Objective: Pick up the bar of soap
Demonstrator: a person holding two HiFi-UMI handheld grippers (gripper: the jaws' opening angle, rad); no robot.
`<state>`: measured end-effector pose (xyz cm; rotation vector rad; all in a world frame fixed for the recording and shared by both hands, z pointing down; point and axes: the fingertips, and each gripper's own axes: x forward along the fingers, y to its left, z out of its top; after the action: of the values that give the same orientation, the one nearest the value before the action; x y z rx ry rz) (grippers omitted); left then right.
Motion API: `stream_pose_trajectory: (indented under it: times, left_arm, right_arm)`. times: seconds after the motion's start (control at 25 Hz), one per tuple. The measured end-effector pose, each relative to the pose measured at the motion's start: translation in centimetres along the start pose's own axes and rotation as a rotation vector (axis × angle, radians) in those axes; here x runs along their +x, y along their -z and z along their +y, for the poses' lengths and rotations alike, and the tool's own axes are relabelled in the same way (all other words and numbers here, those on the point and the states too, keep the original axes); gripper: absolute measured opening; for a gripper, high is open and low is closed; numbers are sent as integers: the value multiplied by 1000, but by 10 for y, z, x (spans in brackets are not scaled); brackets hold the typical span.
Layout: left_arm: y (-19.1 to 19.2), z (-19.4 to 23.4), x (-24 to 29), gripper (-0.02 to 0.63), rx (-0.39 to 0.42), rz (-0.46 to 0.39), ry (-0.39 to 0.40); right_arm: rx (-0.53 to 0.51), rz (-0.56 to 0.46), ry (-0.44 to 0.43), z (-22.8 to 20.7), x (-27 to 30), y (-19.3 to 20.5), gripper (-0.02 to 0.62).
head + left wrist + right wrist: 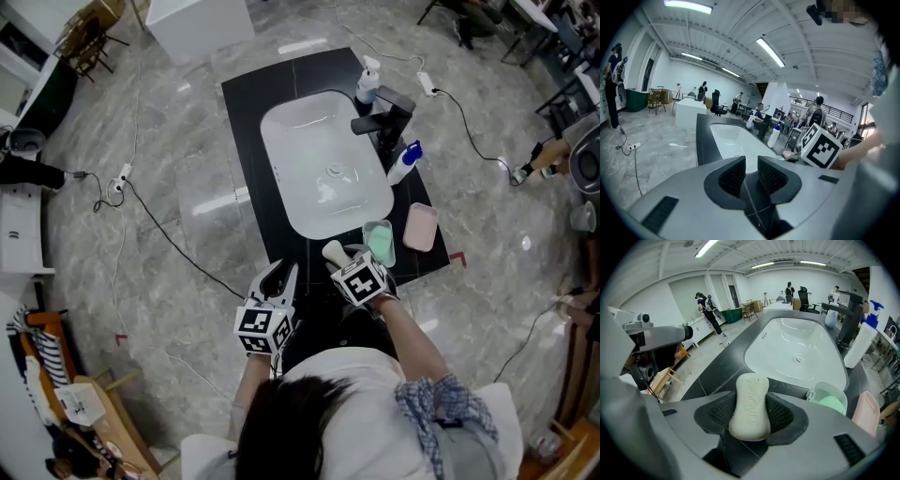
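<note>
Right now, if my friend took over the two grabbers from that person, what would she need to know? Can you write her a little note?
Right gripper: shut on the bar of soap, gripped across its narrow sides, one end sticking out past the jaws.
Left gripper: empty, jaws a little apart, held low at the near edge of the black counter.
Where things are: the soap is off the counter, in the air just in front of the white basin, with the green dish beside it.
Done: the soap is picked up.
Left: probably nothing but keeping the grip firm.
</note>
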<state>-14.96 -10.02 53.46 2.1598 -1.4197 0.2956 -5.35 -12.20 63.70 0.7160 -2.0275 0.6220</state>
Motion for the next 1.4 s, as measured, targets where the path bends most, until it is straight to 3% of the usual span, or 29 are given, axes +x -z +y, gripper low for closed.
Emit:
stream_pose_trajectory:
  times: [1.2, 1.4]
  left_arm:
    - [7, 0, -1, 84, -69, -24, -6]
    - [5, -2, -1, 84, -80, -39, -12]
  right_arm:
    - [-109, 153, 41, 12, 9, 13, 213]
    - [-104, 127, 40, 14, 7, 12, 215]
